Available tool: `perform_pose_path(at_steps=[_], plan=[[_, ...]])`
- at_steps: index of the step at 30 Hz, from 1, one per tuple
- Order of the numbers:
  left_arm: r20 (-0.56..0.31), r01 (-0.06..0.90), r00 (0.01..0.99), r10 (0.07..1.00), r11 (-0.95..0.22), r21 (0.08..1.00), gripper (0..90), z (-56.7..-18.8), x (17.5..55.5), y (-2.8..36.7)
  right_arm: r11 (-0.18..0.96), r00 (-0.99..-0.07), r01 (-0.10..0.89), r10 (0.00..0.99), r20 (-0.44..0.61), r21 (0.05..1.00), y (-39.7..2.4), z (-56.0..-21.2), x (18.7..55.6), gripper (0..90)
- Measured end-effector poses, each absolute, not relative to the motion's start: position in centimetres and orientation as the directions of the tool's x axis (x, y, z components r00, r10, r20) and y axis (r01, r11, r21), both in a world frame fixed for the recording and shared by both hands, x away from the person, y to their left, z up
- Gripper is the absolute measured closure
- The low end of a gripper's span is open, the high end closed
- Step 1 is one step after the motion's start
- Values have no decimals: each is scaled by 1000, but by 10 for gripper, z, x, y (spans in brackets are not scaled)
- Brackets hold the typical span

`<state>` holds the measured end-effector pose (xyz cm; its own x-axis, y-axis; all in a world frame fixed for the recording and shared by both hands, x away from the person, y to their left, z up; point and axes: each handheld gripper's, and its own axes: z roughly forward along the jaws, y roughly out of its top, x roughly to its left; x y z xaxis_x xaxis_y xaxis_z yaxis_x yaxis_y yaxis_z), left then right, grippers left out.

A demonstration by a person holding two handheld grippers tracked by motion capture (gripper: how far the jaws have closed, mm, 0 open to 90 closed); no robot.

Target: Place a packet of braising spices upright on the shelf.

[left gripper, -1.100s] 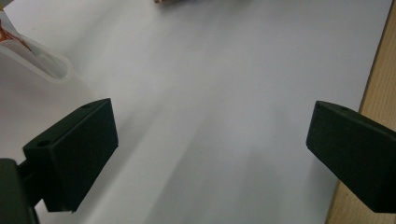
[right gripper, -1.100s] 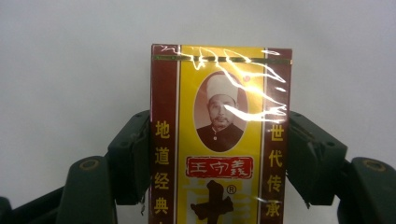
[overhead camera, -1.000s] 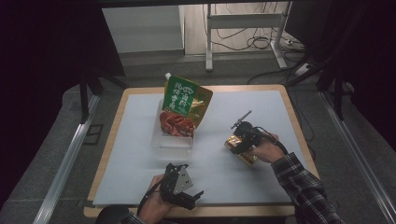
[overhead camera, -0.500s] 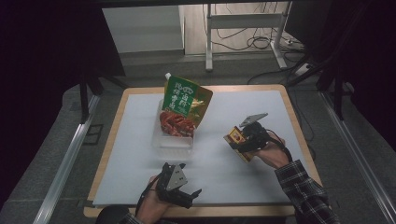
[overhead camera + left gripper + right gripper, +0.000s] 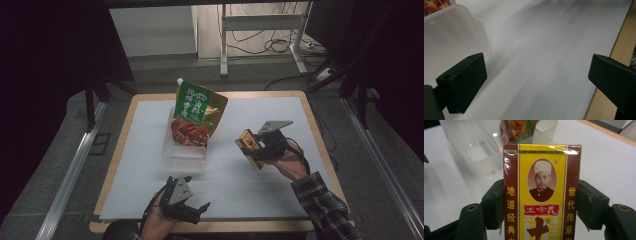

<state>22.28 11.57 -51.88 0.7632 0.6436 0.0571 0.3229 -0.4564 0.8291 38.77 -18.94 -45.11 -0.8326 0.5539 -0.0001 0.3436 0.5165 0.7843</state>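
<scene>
Right hand-held gripper [image 5: 256, 150] clamps a small yellow-and-maroon spice box [image 5: 541, 192] by its narrow sides, raised clear of the white counter [image 5: 250, 200] near a clear tub [image 5: 184, 150] holding a sauce pouch [image 5: 197, 112]. Glossy film likely makes the light, stiff carton slippery. Left hand-held gripper [image 5: 192, 212] rests unclenched, holding nothing.

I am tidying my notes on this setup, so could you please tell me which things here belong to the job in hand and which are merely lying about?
In the job:
- yellow and brown box, clamped in the right tongs
- clear plastic tub
- green sauce pouch standing in the tub

Lying about:
- left tongs, open, holding nothing
- white table mat
- cables on the floor
</scene>
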Motion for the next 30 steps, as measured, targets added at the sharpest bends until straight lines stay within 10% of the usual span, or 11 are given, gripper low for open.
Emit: perform_pose_path(at_steps=[30], plan=[[50,313,764,644,-437,843,17,-516,222,118,410,-893,208,450,2,888,-124,-428,391,322]])
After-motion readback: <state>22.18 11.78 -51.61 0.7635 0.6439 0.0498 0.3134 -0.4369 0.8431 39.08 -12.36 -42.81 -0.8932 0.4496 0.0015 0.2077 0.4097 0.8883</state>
